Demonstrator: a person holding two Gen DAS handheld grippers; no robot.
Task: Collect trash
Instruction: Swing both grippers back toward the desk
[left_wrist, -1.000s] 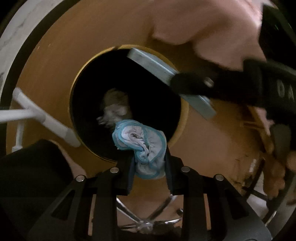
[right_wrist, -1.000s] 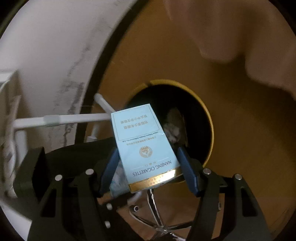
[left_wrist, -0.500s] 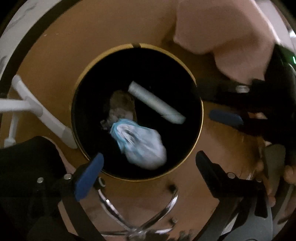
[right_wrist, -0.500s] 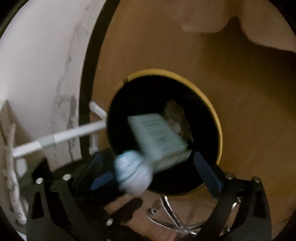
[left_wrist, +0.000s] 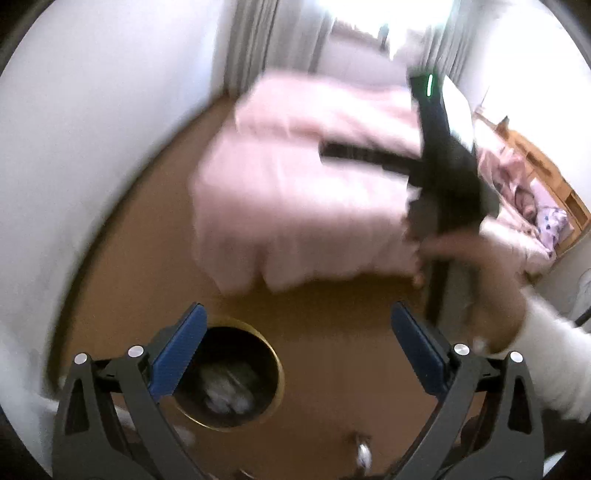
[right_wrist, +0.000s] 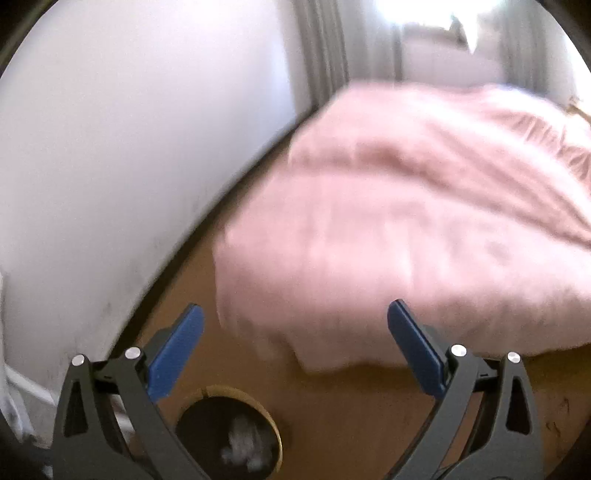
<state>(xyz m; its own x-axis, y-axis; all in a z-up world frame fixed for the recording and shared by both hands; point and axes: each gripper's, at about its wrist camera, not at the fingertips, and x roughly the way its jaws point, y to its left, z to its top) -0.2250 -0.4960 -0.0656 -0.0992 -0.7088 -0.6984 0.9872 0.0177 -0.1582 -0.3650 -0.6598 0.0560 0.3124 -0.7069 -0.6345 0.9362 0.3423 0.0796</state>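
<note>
Below both grippers: bin (left_wrist: 275, 373) holding pale trash (left_wrist: 229, 393) (blurred); left gripper (left_wrist: 295, 347) and right gripper (right_wrist: 295, 347) agape, empty, bin nearer the left.

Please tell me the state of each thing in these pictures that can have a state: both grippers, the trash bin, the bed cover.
left gripper: open, nothing between the jaws.
right gripper: open, nothing between the jaws.
trash bin: upright on the floor, no lid, pale crumpled trash inside.
pink bed cover: spread over the bed, its edge hanging toward the floor.
</note>
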